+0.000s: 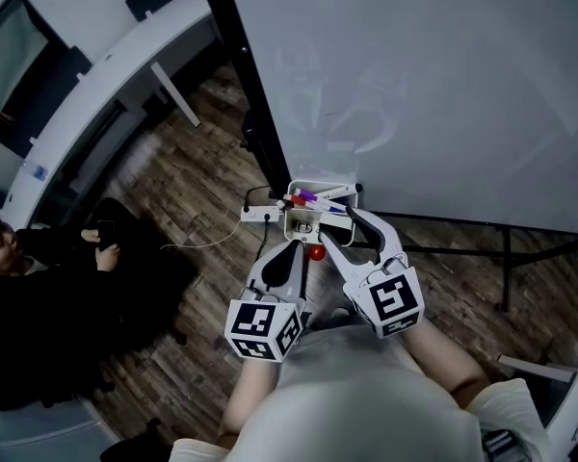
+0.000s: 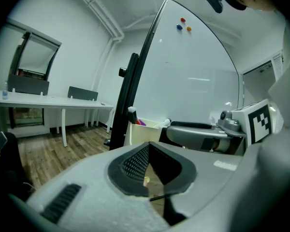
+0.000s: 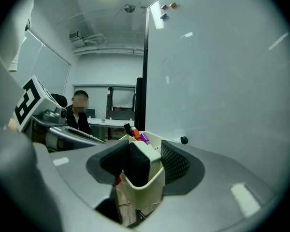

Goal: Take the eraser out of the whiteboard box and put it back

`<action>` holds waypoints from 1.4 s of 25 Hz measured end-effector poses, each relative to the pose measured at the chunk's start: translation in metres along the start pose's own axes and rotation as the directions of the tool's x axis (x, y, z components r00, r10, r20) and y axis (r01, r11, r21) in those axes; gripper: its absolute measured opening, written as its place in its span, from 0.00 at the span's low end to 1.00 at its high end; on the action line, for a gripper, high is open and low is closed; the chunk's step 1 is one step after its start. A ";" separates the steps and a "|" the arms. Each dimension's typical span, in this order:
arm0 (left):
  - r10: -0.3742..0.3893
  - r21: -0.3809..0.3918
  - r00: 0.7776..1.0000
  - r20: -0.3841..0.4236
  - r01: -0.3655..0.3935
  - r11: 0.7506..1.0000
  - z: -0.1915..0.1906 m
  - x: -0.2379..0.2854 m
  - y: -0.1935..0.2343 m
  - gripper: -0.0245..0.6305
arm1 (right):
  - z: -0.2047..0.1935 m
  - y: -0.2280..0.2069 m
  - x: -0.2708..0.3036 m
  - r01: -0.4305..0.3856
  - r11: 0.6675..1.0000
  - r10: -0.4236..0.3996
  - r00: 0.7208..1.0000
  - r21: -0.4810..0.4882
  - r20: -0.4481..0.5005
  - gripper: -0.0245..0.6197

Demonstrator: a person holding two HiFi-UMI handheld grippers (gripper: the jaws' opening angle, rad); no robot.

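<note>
Right gripper (image 3: 146, 154): the jaws stand apart at the width of the eraser (image 3: 137, 166), one pad against its black felt face at 9 o'clock and the other close against its white side at 3 o'clock. The eraser stands upright in the near end of the box (image 3: 146, 193), with its top above the rim. Markers (image 3: 137, 134) lean in the far end of the box, toward 12 o'clock. In the head view the box (image 1: 300, 225) hangs at the lower corner of the whiteboard (image 1: 414, 85), just below frame centre, and the markers (image 1: 313, 198) lie across its top. The right gripper (image 1: 333, 221) reaches it from 5 o'clock. A red ball (image 1: 316, 253) shows directly at 6 o'clock of the box. Left gripper (image 1: 297, 247): it is held at 7 o'clock of the box, close to it but not in it. In its own view the left gripper (image 2: 148, 147) has its jaw tips together with nothing between the pads, and the box sits beyond the tips at 12 o'clock. The whiteboard (image 2: 193, 71) fills the frame from 12 to 3 o'clock and carries small coloured magnets (image 2: 183, 23) near its top. A seated person (image 1: 39, 287) in dark clothing is at 8 o'clock in the head view, on the wooden floor (image 1: 193, 210).
</note>
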State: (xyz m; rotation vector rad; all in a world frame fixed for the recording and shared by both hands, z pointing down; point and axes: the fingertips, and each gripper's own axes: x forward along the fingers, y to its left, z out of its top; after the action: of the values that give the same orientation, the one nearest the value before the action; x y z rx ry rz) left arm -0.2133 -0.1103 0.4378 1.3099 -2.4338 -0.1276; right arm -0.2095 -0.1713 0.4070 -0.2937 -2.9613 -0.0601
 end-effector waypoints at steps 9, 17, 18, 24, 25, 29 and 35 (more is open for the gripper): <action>-0.004 -0.001 1.000 -0.002 0.004 1.000 -0.002 -0.004 -0.001 0.04 | -0.003 -0.001 -0.002 0.018 1.000 -0.018 1.000 -0.004 -0.011 0.36; -0.003 0.005 1.000 0.005 0.003 1.000 0.000 -0.008 -0.001 0.04 | 0.000 0.000 -0.003 0.027 1.000 -0.027 1.000 -0.015 -0.005 0.35; -0.003 0.006 1.000 0.006 0.003 1.000 0.000 -0.008 -0.001 0.04 | -0.001 0.000 -0.003 0.028 0.999 -0.028 1.000 -0.016 -0.004 0.35; -0.003 0.010 1.000 0.008 0.003 1.000 0.000 -0.008 -0.001 0.04 | 0.002 0.000 -0.005 0.036 0.999 -0.035 0.999 -0.028 0.007 0.35; -0.004 0.011 1.000 0.009 0.004 1.000 0.000 -0.009 -0.001 0.04 | 0.003 0.000 -0.005 0.038 0.999 -0.038 0.999 -0.030 0.010 0.35; -0.002 0.012 1.000 0.012 0.002 1.000 0.002 -0.010 -0.001 0.04 | 0.008 -0.001 -0.007 0.047 0.998 -0.046 0.999 -0.037 0.021 0.35; -0.002 0.012 1.000 0.018 0.002 1.000 0.003 -0.010 -0.002 0.04 | 0.016 -0.002 -0.009 0.053 0.997 -0.050 0.998 -0.062 0.047 0.35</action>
State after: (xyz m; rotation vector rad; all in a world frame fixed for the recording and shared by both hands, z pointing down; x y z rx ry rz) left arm -0.2080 -0.1029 0.4320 1.3217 -2.4519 -0.1260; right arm -0.2042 -0.1744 0.3900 -0.2292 -3.0165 -0.1552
